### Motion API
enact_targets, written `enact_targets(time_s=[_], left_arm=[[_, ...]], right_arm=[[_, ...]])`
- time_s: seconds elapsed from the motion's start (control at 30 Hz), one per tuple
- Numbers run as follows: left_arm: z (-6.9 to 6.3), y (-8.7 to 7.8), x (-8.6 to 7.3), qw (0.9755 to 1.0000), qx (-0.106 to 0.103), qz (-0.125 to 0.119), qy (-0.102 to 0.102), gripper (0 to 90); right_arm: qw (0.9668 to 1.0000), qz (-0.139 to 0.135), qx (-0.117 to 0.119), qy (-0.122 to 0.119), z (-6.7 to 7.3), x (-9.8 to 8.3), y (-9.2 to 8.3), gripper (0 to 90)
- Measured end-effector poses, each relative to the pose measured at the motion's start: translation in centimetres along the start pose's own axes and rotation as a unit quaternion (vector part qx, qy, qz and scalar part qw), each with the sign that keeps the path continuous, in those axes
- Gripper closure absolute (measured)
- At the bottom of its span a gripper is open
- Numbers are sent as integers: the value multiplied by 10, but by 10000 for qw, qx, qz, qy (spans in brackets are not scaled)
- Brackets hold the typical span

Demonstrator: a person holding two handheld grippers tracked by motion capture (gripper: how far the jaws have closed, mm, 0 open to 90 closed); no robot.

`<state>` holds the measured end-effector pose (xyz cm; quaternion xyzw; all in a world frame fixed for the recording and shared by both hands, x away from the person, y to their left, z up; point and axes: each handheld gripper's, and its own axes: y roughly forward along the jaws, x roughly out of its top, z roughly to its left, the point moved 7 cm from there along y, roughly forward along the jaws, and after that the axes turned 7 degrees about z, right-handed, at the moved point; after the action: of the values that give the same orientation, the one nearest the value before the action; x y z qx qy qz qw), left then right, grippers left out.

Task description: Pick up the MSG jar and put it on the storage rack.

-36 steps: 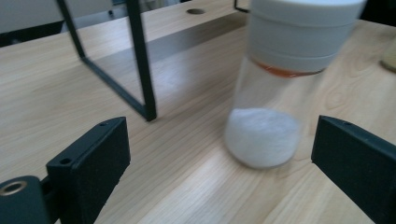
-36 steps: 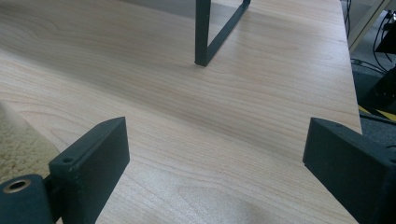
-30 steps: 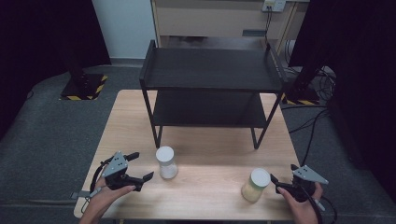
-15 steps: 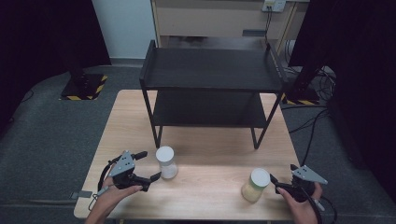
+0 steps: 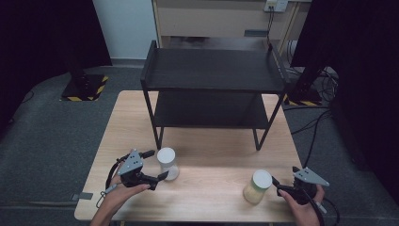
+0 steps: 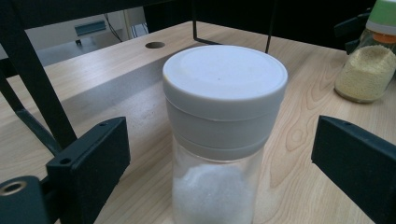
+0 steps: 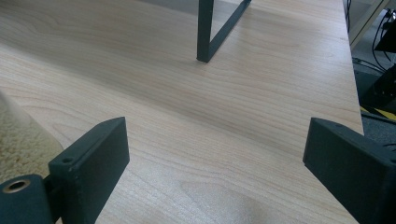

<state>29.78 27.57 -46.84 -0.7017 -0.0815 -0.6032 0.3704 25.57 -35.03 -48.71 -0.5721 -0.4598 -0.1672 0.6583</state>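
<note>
A: Left gripper view first — the white-lidded jar (image 6: 224, 135) stands upright between the two black jaws, with clear air on both sides. So the left gripper (image 5: 153, 165) is released, not grasping yet.

B: Agreed. From the high view that jar (image 5: 167, 163) sits on the desk (image 5: 211, 188), near its front left, just ahead of the black shelf rack (image 5: 214, 70). The jaws straddle it level, which I read as lining up for a grasp on the body below the lid.

A: Why the body and not the lid?

B: My guess — the lid is wider and smooth, and a hold lower down would keep the jar upright while it is lifted. The white powder inside fills only the bottom part, so it should be light.

A: And the right side?

B: The right gripper (image 5: 284, 186) rests at the front right of the desk, jaws spread wide over bare wood in the right gripper view. The green-lidded jar (image 5: 257, 186) of yellowish grain stands just beside it, apart from the jaws — only its edge (image 7: 18, 135) shows at the left of that view.

A: So it waits its turn?

B: Likely; nothing is held there.
</note>
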Motion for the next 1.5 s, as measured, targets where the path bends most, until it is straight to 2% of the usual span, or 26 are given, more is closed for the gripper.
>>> enact_targets(time_s=[0.23, 0.53, 0.9, 1.1, 1.17, 1.3, 1.37, 1.5], left_arm=[[0, 5, 2, 10000, -39, 7, 30, 32], [0, 10, 5, 10000, -10, 3, 36, 32], [-1, 16, 7, 10000, -72, -27, 58, 45], [-2, 18, 7, 9999, -25, -135, 14, 114], [-2, 20, 7, 9999, 3, -99, 21, 144], [-1, 21, 5, 9998, -34, -159, -70, 187], [0, 21, 5, 9997, -104, -196, -53, 237], [1, 21, 4, 9996, -76, -264, -45, 317]], right_arm=[[10000, -5, 52, 54, 1, 0, 0, 73], [10000, 15, 33, 16, 1, 0, 0, 73], [10000, 33, 19, 9, 1, -1, 0, 73], [10000, 48, 23, 22, 2, -1, 0, 73], [10000, 50, 23, 15, 2, -1, 0, 73], [10000, 55, 24, 14, 2, -1, 0, 73], [10000, 58, 21, 13, 2, -1, 0, 74], [10000, 66, 18, 6, 3, -1, 0, 73]])
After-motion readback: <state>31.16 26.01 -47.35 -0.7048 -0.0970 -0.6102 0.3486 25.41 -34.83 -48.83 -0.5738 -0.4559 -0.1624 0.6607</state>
